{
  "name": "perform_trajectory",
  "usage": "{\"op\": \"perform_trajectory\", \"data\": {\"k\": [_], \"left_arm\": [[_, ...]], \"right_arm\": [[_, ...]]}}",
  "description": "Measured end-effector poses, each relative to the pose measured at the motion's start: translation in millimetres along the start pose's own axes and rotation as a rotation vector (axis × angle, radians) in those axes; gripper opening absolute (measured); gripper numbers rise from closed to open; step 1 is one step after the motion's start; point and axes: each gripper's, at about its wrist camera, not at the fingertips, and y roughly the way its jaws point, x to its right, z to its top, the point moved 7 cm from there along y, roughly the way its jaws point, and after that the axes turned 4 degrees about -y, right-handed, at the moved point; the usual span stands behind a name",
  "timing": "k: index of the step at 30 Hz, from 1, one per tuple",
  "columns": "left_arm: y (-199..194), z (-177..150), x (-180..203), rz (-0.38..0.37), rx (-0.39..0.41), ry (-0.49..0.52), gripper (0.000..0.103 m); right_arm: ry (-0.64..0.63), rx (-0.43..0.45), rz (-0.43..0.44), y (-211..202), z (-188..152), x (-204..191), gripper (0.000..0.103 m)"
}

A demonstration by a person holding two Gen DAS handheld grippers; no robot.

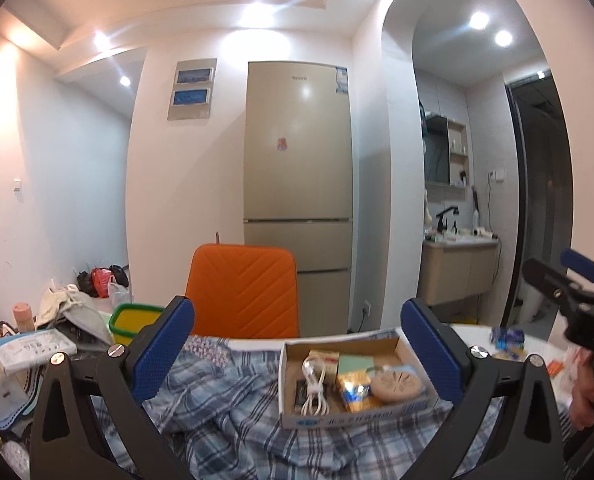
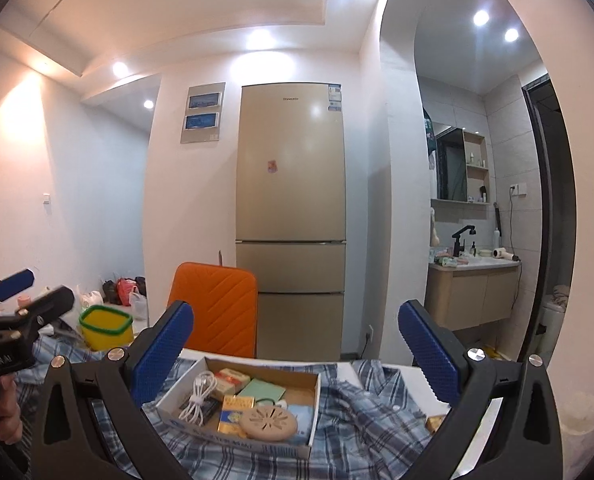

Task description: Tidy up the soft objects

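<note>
My left claw (image 1: 297, 350) and right claw (image 2: 295, 350) hung wide open, empty, over the plaid shirt (image 1: 225, 400); a cardboard box (image 2: 312, 408) apparently sat on it.

A tall beige fridge (image 1: 298, 168) stands against the far white wall, an orange chair (image 1: 243, 292) before it. Recessed ceiling lights (image 2: 260, 39) glare overhead. To the right, an arched opening shows a bathroom vanity (image 2: 473, 292) with a black faucet (image 2: 462, 238) and mirror (image 2: 451, 168).

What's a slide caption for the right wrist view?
Open right gripper hovers over a cardboard box of small items sitting on a plaid shirt, orange chair and fridge behind.
</note>
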Motion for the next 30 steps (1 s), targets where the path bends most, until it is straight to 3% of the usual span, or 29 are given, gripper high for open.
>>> {"op": "perform_trajectory", "data": {"k": [16, 30], "left_arm": [[9.9, -75.3, -8.7, 0.013, -0.088, 0.012, 0.103], [7.1, -86.1, -10.4, 0.026, -0.084, 0.023, 0.103]], "right_arm": [[-0.007, -0.097, 0.000, 2.7, -77.7, -7.1, 0.103], [-0.048, -0.117, 0.003, 7.9, -97.9, -16.3, 0.103]]}}
